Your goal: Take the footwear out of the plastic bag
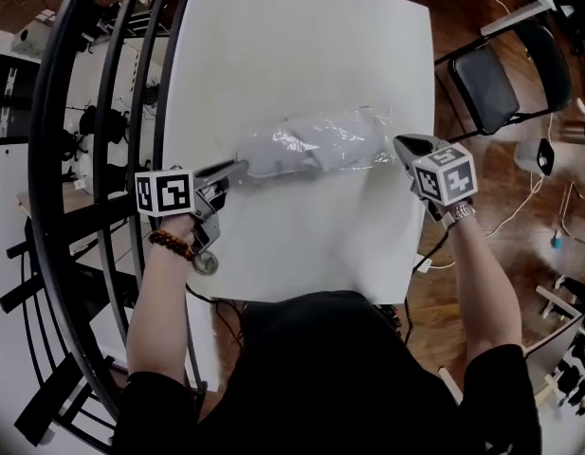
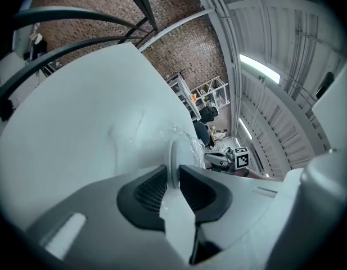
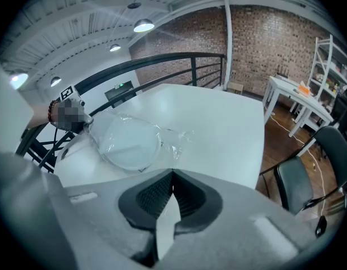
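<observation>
Now the footwear (image 1: 306, 148) lies lengthwise across the bench (image 1: 301, 45) in its plastic bag (image 1: 363, 126). My left gripper (image 1: 241, 168) has its jaws grasping the footwear's left end, and my right gripper (image 1: 400, 146) sits with jaws clenched at the bag's right end.

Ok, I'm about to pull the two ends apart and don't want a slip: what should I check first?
1. Left gripper clamped on footwear: ok, its white end sits pinched between the pads.
2. Right gripper shut: ok.
3. Right gripper holding bag film: cannot tell, plastic too clear.
4. Footwear free of bag: not ok, mostly inside.
5. Bag lying on table: ok.
</observation>
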Demonstrator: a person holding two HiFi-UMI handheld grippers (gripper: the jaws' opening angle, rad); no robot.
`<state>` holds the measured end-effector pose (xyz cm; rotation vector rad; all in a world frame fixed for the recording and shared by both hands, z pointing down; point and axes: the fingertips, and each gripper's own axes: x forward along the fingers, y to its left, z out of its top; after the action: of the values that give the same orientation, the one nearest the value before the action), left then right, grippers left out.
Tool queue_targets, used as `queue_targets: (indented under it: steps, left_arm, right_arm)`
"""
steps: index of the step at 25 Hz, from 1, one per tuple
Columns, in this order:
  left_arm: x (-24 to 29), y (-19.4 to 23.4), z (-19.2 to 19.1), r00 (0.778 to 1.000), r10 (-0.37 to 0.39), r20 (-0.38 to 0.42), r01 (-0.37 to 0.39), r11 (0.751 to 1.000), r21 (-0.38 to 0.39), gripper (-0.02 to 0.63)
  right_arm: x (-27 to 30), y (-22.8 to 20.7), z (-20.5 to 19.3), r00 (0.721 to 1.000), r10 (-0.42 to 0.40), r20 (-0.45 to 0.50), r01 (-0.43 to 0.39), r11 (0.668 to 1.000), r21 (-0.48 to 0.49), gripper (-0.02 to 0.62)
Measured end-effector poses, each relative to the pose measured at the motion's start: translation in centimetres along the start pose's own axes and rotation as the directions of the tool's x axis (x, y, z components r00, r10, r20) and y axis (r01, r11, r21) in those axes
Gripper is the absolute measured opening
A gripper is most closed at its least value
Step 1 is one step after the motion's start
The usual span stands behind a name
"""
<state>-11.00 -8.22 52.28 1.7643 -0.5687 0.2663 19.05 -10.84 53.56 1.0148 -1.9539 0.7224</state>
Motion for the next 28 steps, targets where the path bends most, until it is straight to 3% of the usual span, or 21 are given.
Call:
queue_targets:
  steps: [28]
  left_arm:
    - [-3.7, -2.2, 0.2, 0.980, -0.073, 0.187, 0.088, 0.993, -0.073, 0.072]
  right_arm:
    - [-5.6, -5.4, -2.9, 0.990, -0.125, 0.067, 0.107, 0.969, 0.220, -0.008]
